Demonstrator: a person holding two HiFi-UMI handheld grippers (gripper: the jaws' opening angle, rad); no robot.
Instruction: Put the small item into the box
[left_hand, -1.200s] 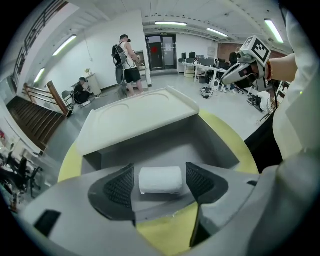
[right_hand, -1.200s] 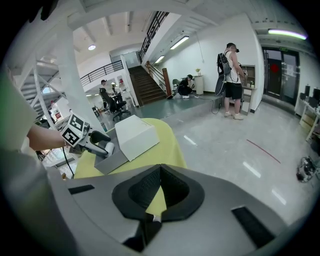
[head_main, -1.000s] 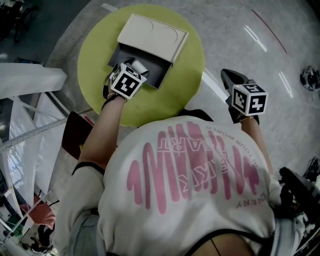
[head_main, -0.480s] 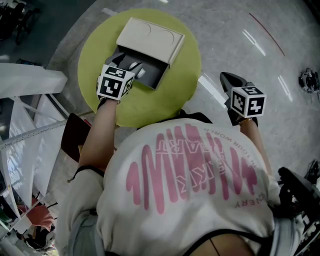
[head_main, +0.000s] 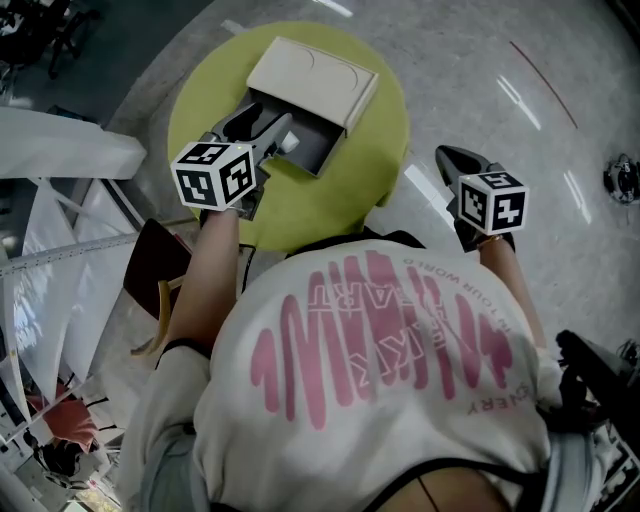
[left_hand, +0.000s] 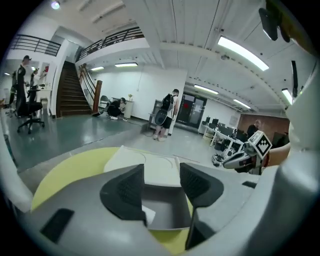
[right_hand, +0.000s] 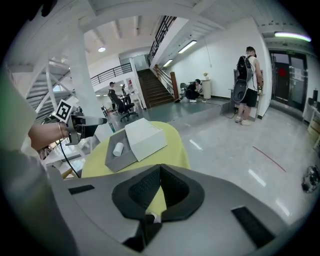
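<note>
A small white cylinder (head_main: 288, 143) lies in the open grey box (head_main: 318, 150) on the round yellow-green table (head_main: 370, 140). A cream lid (head_main: 314, 80) covers the box's far half. My left gripper (head_main: 262, 126) hangs above the box's near left corner, apart from the cylinder. Its jaws have just been closing and stand open with nothing between them. In the left gripper view the cylinder (left_hand: 149, 216) peeks out below the left jaw. My right gripper (head_main: 455, 160) is shut and empty, right of the table over the floor. Its view shows the box (right_hand: 112, 159) and cylinder (right_hand: 118, 149) ahead.
A white metal frame (head_main: 60, 150) and a dark red seat (head_main: 150, 270) stand left of the table. My white shirt with pink print (head_main: 380, 370) fills the lower head view. Grey floor (head_main: 560, 120) surrounds the table. People stand far off in the hall.
My left gripper has risen out of the box and rolled, leaving the white cylinder lying inside. Its jaws stand a little narrower. The right gripper has kept still.
</note>
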